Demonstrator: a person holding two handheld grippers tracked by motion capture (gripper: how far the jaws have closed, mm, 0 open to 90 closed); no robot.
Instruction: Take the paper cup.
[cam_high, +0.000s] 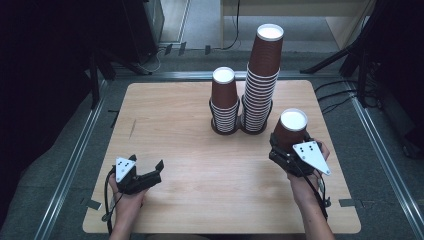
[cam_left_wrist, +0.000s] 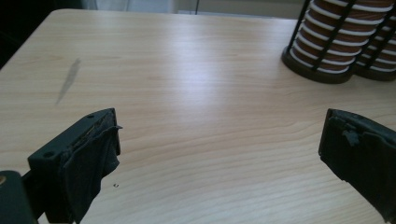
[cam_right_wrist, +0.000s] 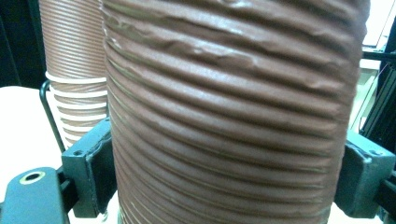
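Right gripper (cam_high: 289, 146) holds brown cup (cam_high: 291, 127) upside down over counter (cam_high: 200, 165), right of the two cup stacks (cam_high: 245, 100).
Cup sits between its fingers (cam_right_wrist: 91, 163), pinched on both sides, wall slightly dented. Left gripper (cam_high: 150, 172) fingers (cam_left_wrist: 88, 158) spread wide, nothing between.

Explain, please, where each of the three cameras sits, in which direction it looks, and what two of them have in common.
High view: above the person's side, looking forward and down on the light wooden table; both forearms, left gripper and right gripper show.
Left gripper view: rides the left gripper, looks across the table between its open black jaws toward the black wire cup holder.
Right gripper view: rides the right gripper, looks at the ribbed brown paper cup between its jaws.
Shared: high and right gripper views both show that cup.
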